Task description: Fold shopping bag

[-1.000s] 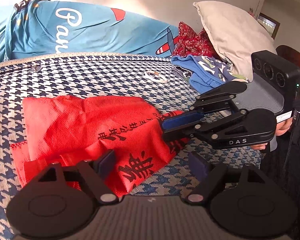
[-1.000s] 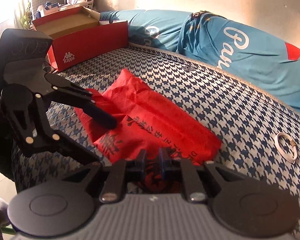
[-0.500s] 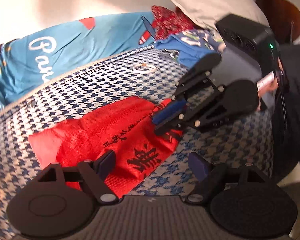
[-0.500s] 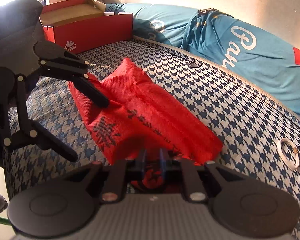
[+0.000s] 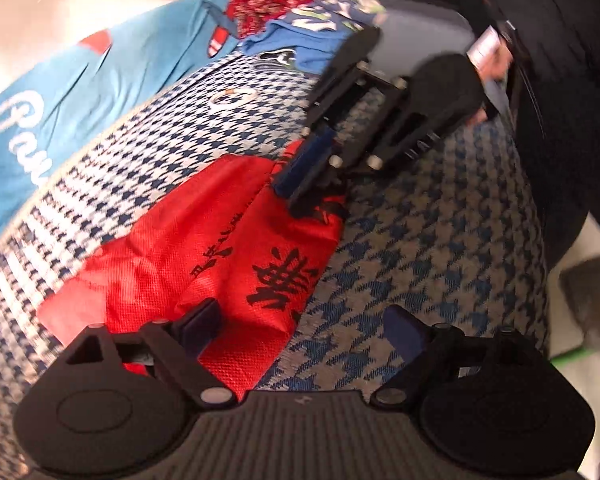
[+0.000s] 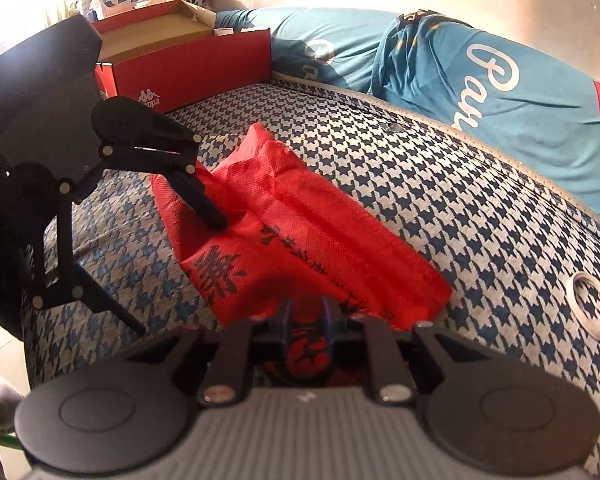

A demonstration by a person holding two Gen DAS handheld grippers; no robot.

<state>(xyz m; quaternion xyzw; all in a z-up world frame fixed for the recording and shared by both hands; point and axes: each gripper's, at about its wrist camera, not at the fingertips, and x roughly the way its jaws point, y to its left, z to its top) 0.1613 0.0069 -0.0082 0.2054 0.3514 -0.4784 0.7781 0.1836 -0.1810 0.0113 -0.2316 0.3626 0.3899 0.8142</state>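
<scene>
The shopping bag (image 6: 300, 236), red non-woven cloth printed with black characters, lay partly folded on a blue-and-white houndstooth bed cover (image 6: 440, 184), and both tools were at it. The right gripper (image 6: 306, 316) had its fingers drawn close together with a bunched corner of the red cloth pinched between the pads, at the end of the bag nearest its own camera. In the left wrist view the same tool (image 5: 300, 188) reached in from the right and met the bag's (image 5: 204, 248) far end. The left gripper (image 5: 300, 324) stood wide apart, one finger over the red cloth and the other over the bare cover (image 5: 420, 240), clamping nothing; in the right wrist view one of its fingers (image 6: 202, 204) lay across the bag's upper fold. Beyond the bag, a white ring (image 6: 590, 306) rested on the cover, well apart. A red shoebox (image 6: 196, 68) stood at the far corner, and a teal printed cloth (image 6: 480, 76) lay along the wall.
</scene>
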